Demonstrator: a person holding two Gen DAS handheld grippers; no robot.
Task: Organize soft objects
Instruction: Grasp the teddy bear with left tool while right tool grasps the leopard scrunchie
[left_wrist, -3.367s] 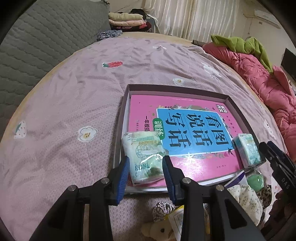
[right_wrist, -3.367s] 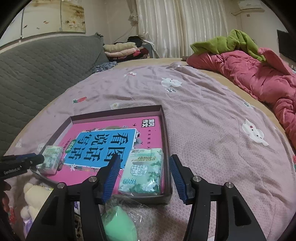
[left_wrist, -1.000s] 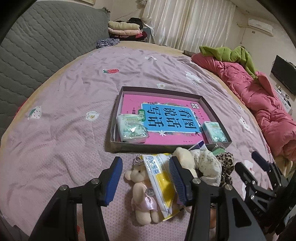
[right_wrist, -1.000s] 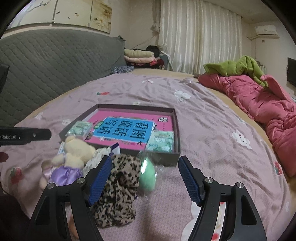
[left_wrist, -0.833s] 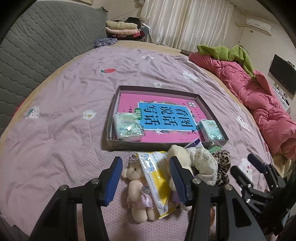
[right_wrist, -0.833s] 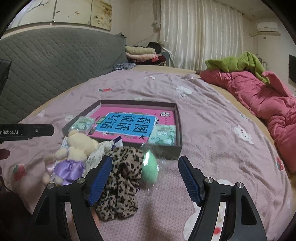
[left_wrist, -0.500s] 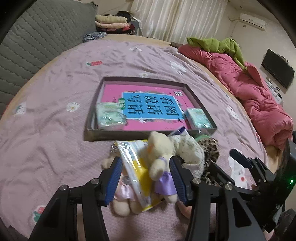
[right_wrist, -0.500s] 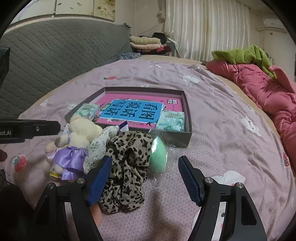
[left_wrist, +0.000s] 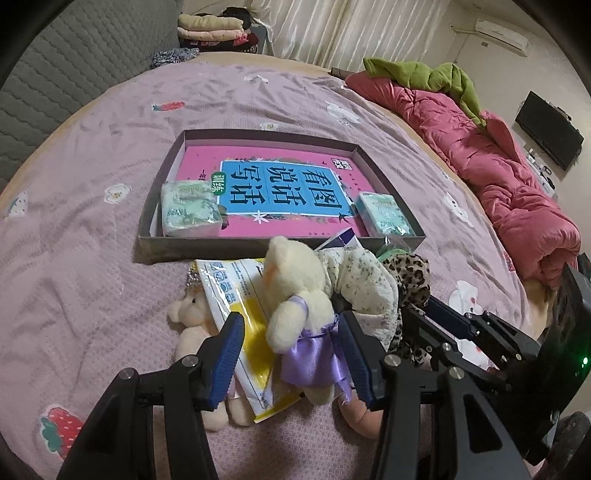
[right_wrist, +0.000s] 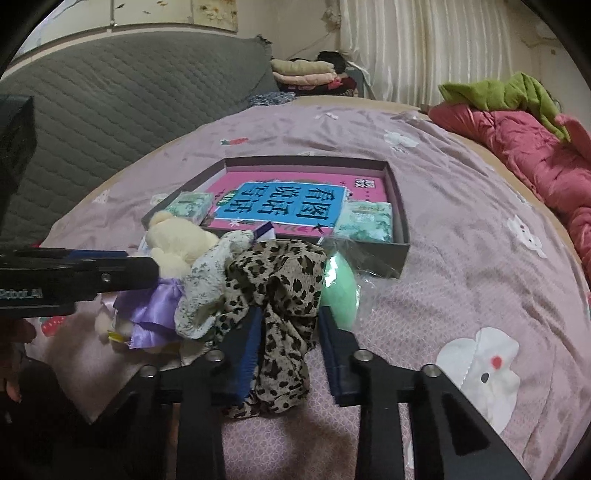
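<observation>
The right gripper (right_wrist: 288, 332) is closing its jaws on the leopard cloth (right_wrist: 280, 291), low in the middle of its view, and the pads are squeezing it. The left gripper (left_wrist: 291, 350) is keeping its fingers apart around the bear (left_wrist: 295, 295) (purple skirt), not pinching. Both are lying in front of the box (left_wrist: 207, 249).

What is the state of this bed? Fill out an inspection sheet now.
Surface: purple bedspread, rumpled.
Job's things: cream teddy, leopard-print cloth and green sponge heaped before the box; two tissue packs inside it.
Clutter: yellow packet under the teddy; pink book in the box.
Grippers: left hand-held gripper open, astride the teddy; right hand-held gripper, jaws just closed on the leopard-print cloth.
Cables: nothing seen.
Surroundings: pink quilt, grey headboard, curtains.
</observation>
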